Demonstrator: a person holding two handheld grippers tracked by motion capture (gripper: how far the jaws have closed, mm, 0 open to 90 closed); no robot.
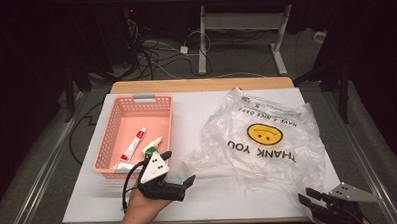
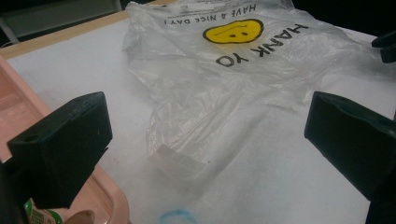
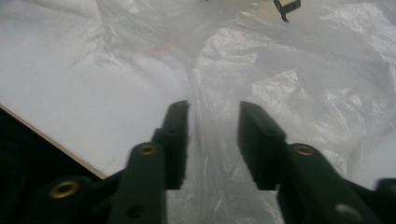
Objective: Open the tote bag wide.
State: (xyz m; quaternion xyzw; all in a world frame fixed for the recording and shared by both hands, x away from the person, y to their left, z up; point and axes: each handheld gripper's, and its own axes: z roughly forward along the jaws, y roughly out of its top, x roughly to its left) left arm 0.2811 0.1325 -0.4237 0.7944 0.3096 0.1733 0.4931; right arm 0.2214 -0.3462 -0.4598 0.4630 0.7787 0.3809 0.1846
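- Clear, crinkled plastic bag (image 1: 267,139) with the yellow smiley and "THANK YOU" print lies flat and rumpled on the right half of the white table (image 1: 196,112), its printed side up, its opening end toward you.
- Your right tongs (image 3: 212,140) sit at the bag's near right corner; the right gripper view shows a raised fold of film standing between the two black jaws. The jaws are partly apart and the pads do not yet press on the film, so nothing is held.
- Your left tongs (image 1: 176,170) hover near the front of the table, just beside the pink slotted plastic basket (image 1: 112,130), jaws wide apart and empty, pointing toward the bag's near left edge.
- Likely step: pinching the bag's rim to lift and open it. Close the right tongs squarely on that ridge of film, and catch one layer only if you mean to open the mouth.
- Keep the tips low, almost on the table, before closing; thin film slips out if you pinch too high.
- Bring the left tongs to the folded near edge (image 2: 180,161) and take the opposite layer, so the two grips can pull apart.
- Lift slowly; the bag is light and may drag or cling to itself.
- Red-and-white tube (image 1: 133,144) and a white green-capped bottle (image 1: 151,145) lie in the basket, well apart from the bag.
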